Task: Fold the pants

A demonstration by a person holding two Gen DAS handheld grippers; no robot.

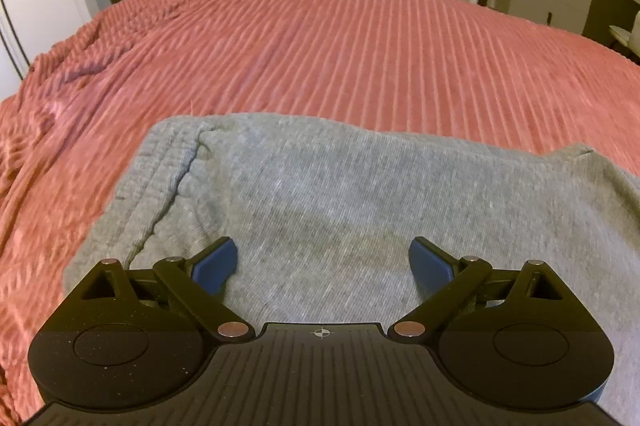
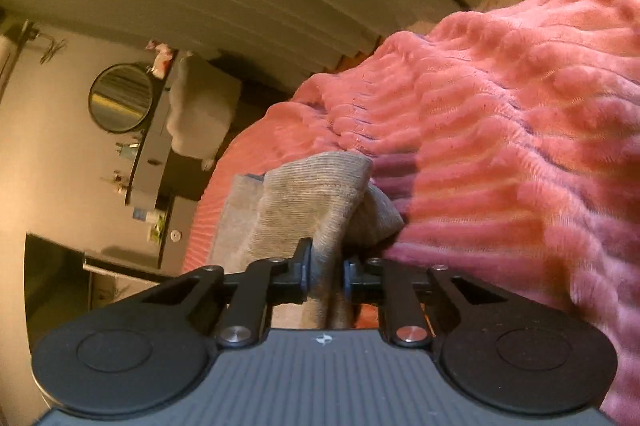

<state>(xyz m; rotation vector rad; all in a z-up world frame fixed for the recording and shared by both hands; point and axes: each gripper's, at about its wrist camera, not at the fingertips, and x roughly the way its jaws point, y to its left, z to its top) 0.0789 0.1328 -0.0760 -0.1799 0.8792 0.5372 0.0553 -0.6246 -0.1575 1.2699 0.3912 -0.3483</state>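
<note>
I have the right gripper [image 2: 326, 268] pinching a bunched edge of the grey pants [image 1: 360, 209], so it is the nearer hand. The left gripper [image 1: 323, 262] is spread wide just above the flat panel, which lies ahead of it across the pink ribbed bedspread [image 1: 320, 45]. Fabric: heathered knit, one seam, roughly folded.

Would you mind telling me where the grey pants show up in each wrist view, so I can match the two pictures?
Left wrist view: the grey pants lie spread across the lower middle, under the open left gripper.
Right wrist view: a bunched fold of the pants sits at centre, pinched in the right gripper.
Shared landmark: the pink ribbed bedspread under the pants.
</note>
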